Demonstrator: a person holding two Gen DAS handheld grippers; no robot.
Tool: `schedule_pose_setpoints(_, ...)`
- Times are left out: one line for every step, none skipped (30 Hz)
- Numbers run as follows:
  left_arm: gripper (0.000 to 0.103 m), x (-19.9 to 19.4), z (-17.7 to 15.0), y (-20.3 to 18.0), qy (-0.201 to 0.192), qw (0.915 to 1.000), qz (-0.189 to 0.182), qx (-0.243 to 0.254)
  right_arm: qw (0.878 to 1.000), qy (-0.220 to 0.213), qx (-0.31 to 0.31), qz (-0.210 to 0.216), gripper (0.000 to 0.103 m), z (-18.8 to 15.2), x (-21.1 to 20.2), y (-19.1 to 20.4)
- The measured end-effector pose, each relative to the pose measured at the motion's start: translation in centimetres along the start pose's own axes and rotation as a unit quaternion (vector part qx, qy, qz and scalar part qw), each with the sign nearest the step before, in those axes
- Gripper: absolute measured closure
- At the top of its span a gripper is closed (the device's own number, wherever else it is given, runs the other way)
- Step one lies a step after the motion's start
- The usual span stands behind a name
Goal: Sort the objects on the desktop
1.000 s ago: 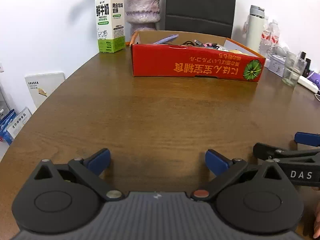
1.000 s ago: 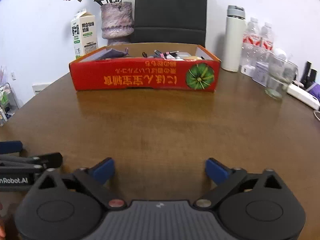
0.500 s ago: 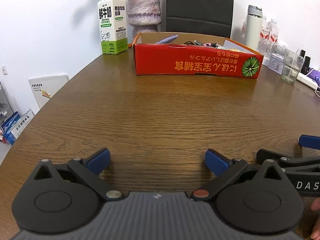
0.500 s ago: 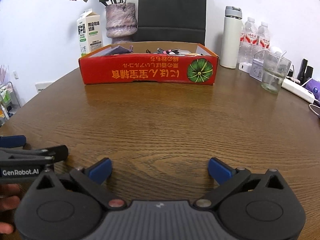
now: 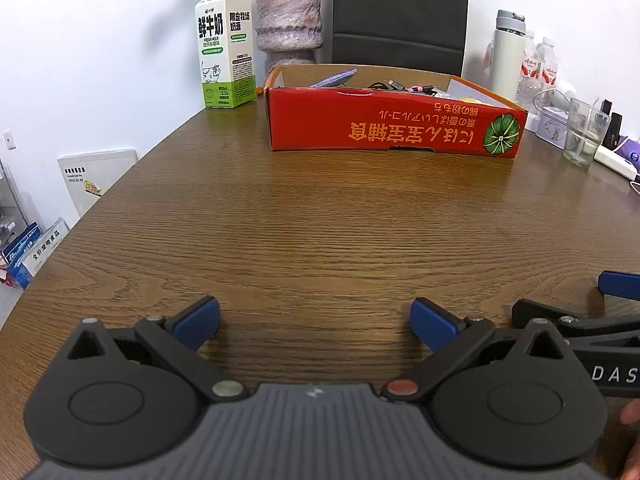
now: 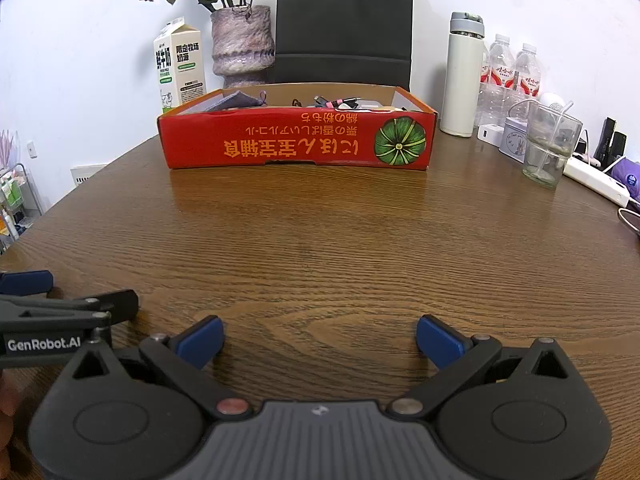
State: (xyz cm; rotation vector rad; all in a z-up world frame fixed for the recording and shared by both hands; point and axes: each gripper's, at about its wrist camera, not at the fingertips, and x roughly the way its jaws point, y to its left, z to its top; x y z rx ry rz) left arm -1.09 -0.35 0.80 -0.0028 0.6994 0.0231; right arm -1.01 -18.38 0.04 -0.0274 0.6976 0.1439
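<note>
Clearly, the move ahead turned on one relation: the red box point(image 6: 296, 140) lay straight ahead of both pairs of tongs, across a bare stretch of the worktop point(image 6: 320, 248), with its long side running left to right across the frame. In the right wrist view the box sat in the upper middle, nearly centred between the blue fingertips; in the left wrist view the same box point(image 5: 392, 124) sat in the upper middle but shifted toward the right. I judged the right tongs point(image 6: 320, 338) to be the better lined up of the two, though neither looked plainly nearer.

Both were spread wide and held nothing. The left tongs point(image 5: 314, 320) hovered low at the bottom of its frame, with the right tongs just beside it at the lower right edge.

Small items, among them a purple pouch point(image 6: 236, 101) and some cables point(image 6: 336, 102), showed over the box rim, well apart from either pair of tongs. No loose item lay on the worktop between tongs and box, so the sorting looked largely done.
</note>
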Motion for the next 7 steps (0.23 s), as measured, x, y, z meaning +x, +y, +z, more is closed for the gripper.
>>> schedule_pose_setpoints(0.0, 0.0, 0.0, 0.0, 0.0, 1.0, 0.0, 0.0, 1.0, 0.0, 0.0, 0.0, 0.0, -0.01, 0.01, 0.02)
schedule_pose_setpoints(0.0, 0.0, -0.01, 0.0, 0.0, 1.0, 0.0, 0.0, 1.0, 0.0, 0.0, 0.0, 0.0, 0.0, 0.01, 0.02)
schedule_pose_setpoints(0.0, 0.0, -0.01, -0.02, 0.0, 1.0, 0.0, 0.0, 1.0, 0.0, 0.0, 0.0, 0.0, 0.0, 0.0, 0.02)
schedule_pose_setpoints(0.0, 0.0, -0.02, -0.03, 0.0, 1.0, 0.0, 0.0, 1.0, 0.0, 0.0, 0.0, 0.0, 0.0, 0.0, 0.02)
schedule_pose_setpoints(0.0, -0.01, -0.02, -0.04, 0.0, 1.0, 0.0, 0.0, 1.0, 0.0, 0.0, 0.0, 0.0, -0.01, 0.0, 0.06)
schedule_pose_setpoints(0.0, -0.01, -0.03, -0.04, 0.0, 1.0, 0.0, 0.0, 1.0, 0.0, 0.0, 0.0, 0.0, 0.0, 0.0, 0.05)
schedule_pose_setpoints(0.0, -0.01, -0.03, -0.04, 0.0, 1.0, 0.0, 0.0, 1.0, 0.0, 0.0, 0.0, 0.0, -0.01, 0.0, 0.07)
